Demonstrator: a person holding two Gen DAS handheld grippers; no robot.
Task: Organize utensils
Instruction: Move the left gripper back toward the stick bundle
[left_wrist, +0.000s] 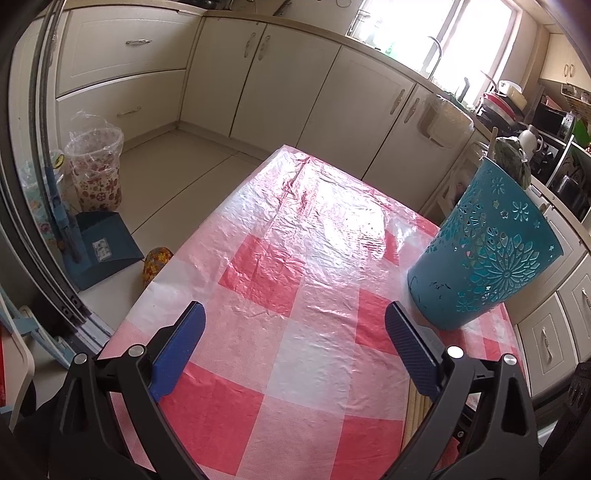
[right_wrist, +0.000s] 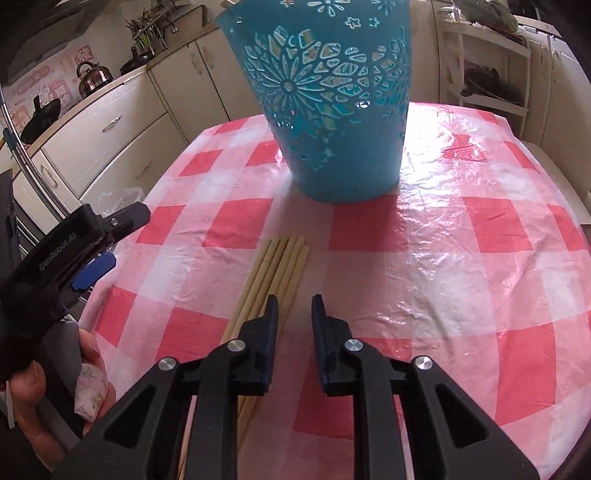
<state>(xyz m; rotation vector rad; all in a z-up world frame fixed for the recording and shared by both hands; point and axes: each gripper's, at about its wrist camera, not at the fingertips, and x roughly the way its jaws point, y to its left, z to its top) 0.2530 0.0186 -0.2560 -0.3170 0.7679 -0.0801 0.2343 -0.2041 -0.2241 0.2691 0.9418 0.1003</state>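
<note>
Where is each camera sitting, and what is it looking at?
Left wrist: sits on the left hand-held gripper, looking along the checked table toward cabinets; its open blue fingers show.
Right wrist: sits on the right hand-held gripper, above the chopsticks, facing the bin; the person's left hand shows.
Both share the blue bin and table.

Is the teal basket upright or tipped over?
Upright. The teal basket stands on its narrow base on the checkered tablecloth, open end upward, beyond the chopsticks. Whether it is empty cannot be told.
</note>
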